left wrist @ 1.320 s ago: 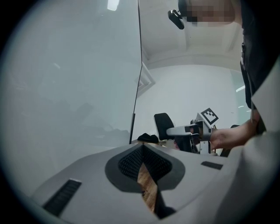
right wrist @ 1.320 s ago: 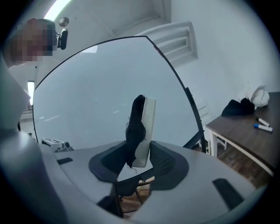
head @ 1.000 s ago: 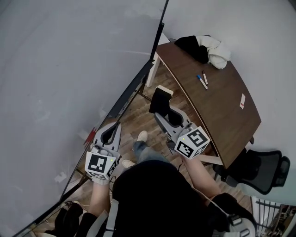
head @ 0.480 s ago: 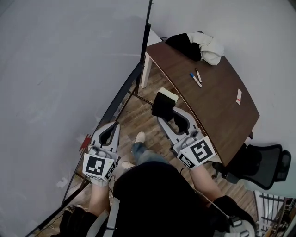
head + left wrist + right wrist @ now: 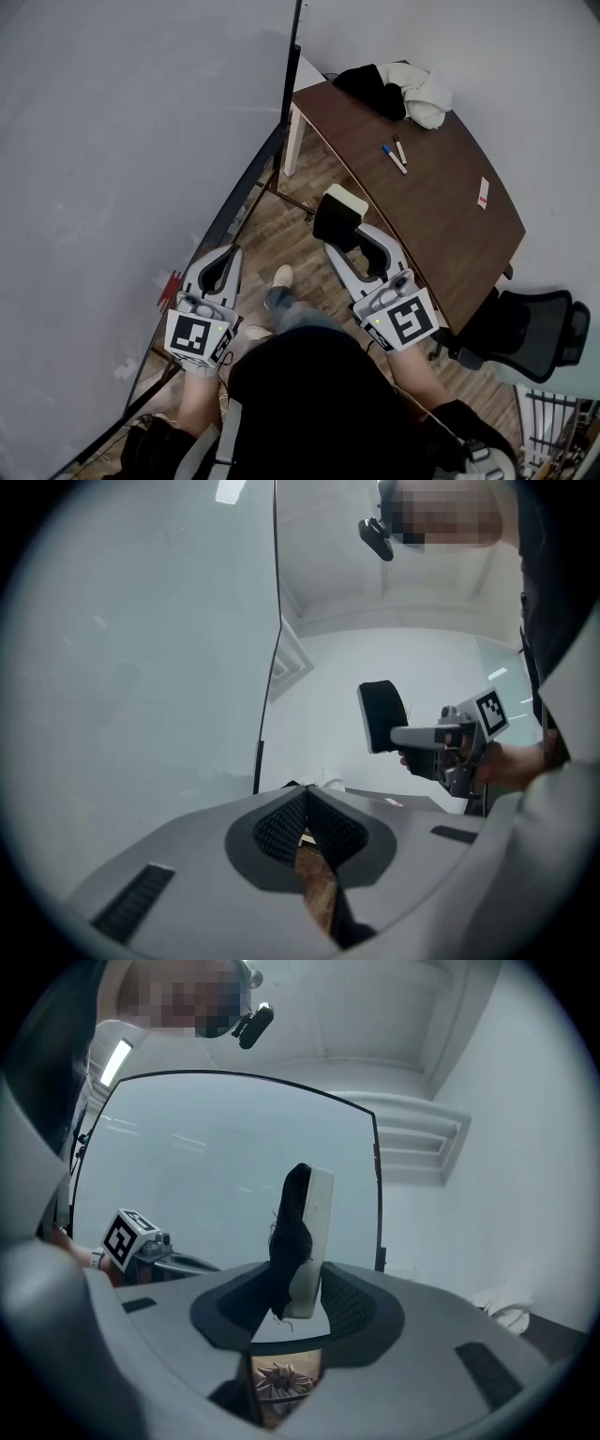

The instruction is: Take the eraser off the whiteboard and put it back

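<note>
Right gripper has rolled and risen a little with the eraser since a second ago.
Its jaws stand partly open, clamped on the eraser's near end, black felt against one pad and white back against the other. The rest juts out past the tips, well apart from the whiteboard. Left gripper, off to its left and just beside the board, has its jaws together with nothing between them.

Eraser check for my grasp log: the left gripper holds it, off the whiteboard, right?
No: the right gripper holds the eraser, as the right gripper view shows; the left gripper is shut and empty. It is off the whiteboard.
</note>
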Motion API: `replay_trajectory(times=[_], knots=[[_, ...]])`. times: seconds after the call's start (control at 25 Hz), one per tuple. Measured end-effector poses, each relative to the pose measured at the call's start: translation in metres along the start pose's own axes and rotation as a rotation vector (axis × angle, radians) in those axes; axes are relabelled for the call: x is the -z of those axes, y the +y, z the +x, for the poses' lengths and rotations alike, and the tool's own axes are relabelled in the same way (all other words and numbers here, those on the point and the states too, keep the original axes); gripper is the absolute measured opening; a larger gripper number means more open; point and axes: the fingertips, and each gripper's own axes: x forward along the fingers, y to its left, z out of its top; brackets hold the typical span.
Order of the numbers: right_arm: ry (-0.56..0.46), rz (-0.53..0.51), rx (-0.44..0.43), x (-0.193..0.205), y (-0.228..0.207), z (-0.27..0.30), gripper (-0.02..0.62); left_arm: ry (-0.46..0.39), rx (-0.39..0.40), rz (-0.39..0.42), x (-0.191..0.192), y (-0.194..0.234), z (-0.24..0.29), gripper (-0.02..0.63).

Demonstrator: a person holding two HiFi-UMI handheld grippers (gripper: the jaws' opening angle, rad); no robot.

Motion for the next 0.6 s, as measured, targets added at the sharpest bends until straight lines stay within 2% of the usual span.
replay_trajectory(times=[0.2,0.6], knots=[[0.009,0.012,-0.001,0.004,0.002,-0.001,0.166,0.008,-0.008,-0.003,0.001,0.000,-0.006,0.006],[0.041,0.119,-0.054,0.019,0.006,0.013,0.166,0.027,-0.035,-0.010,0.005,-0.002,-0.020,0.006]])
